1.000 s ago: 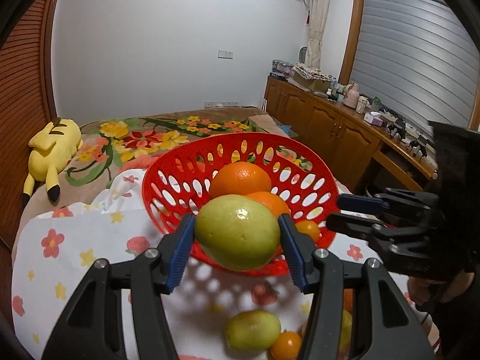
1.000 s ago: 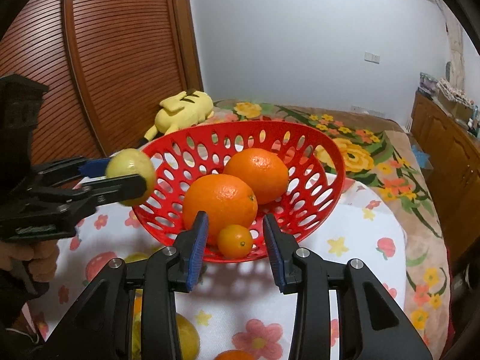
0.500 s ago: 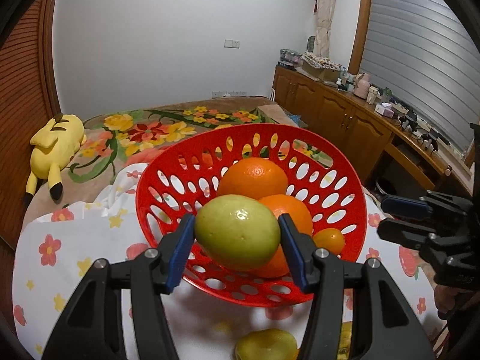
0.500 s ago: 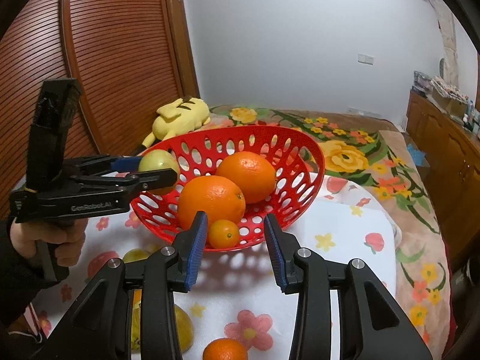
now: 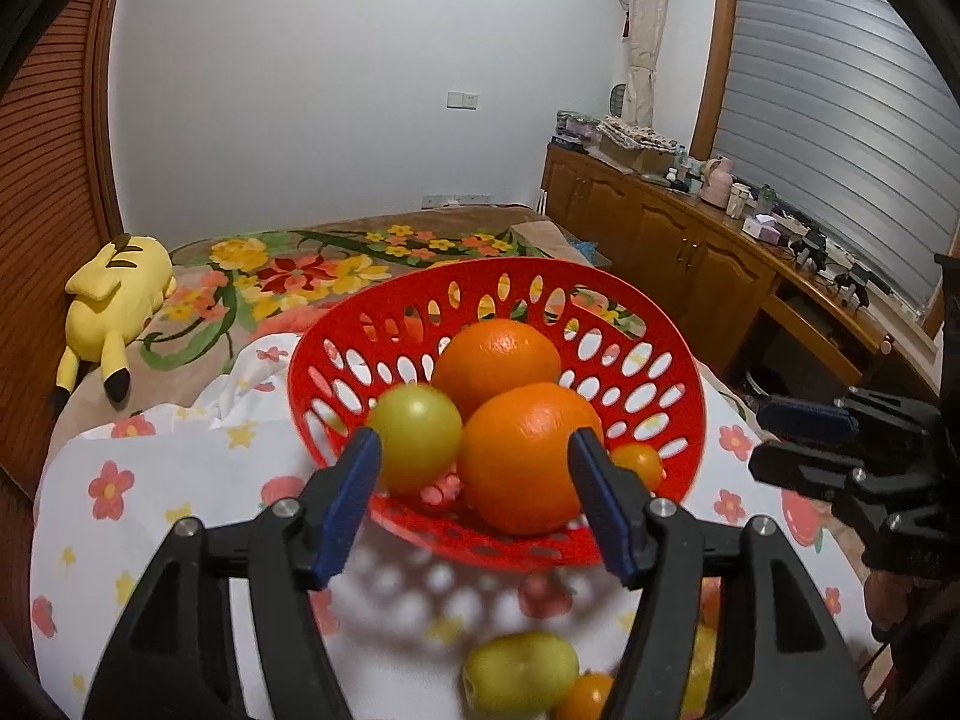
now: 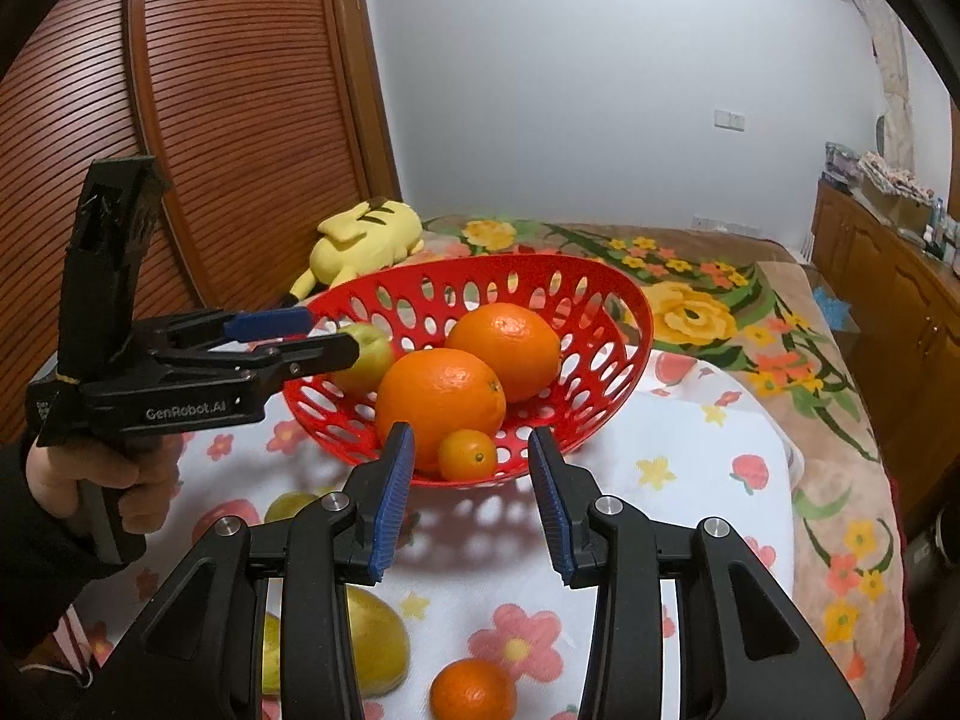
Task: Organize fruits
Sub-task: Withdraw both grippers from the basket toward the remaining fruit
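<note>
Left gripper (image 5: 474,474) jaws are opening; the green fruit (image 5: 415,439) has dropped free into the red basket (image 5: 684,420). Right gripper (image 6: 471,495) stays narrow, empty.

One red basket (image 6: 624,324), two large oranges (image 6: 441,399), one plush toy (image 6: 366,237).

I see soft, even indoor light from overhead in both views. The red basket (image 5: 492,312) throws a dappled, hole-patterned shadow onto the flowered cloth (image 5: 180,480) in front of it. The green fruit (image 5: 414,438) inside the basket is motion-blurred. Fisheye distortion bends the walls, and black vignetting fills the corners. Small glare spots sit on the oranges (image 6: 441,402).
</note>
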{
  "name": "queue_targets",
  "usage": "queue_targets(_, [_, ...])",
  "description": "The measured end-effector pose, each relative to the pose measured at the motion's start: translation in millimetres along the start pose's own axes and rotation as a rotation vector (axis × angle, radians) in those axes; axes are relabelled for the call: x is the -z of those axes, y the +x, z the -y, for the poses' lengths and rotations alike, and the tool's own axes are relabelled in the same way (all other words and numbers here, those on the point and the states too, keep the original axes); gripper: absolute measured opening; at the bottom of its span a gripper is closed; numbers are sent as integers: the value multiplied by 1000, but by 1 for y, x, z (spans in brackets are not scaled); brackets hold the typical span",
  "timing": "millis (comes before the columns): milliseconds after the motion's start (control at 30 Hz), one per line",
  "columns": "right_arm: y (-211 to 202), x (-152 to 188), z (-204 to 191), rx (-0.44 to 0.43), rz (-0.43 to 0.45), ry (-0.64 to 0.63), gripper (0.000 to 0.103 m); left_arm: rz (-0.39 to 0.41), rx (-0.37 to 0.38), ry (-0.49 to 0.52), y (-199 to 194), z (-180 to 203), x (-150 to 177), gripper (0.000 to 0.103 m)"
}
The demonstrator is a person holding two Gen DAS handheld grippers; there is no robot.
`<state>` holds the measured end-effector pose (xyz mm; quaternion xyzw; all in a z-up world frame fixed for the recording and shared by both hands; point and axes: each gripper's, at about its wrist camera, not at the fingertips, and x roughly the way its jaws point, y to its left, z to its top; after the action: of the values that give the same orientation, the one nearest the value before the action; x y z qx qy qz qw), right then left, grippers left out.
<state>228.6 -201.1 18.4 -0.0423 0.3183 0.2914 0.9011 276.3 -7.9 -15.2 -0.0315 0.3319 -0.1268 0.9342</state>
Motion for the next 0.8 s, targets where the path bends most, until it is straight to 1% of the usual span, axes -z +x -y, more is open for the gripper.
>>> queue_targets(400, [-34, 20, -18, 8, 31, 18, 40, 17, 24, 9, -53, 11, 39, 69])
queue_targets(500, [-42, 32, -24, 7, 33, 25, 40, 15, 29, 14, -66, 18, 53, 69])
queue_targets(667, [-49, 56, -38, -11, 20, 49, 41, 13, 14, 23, -87, 25, 75, 70])
queue_targets(800, [-53, 75, -50, -19, 11, 72, 43, 12, 16, 20, -103, 26, 94, 70])
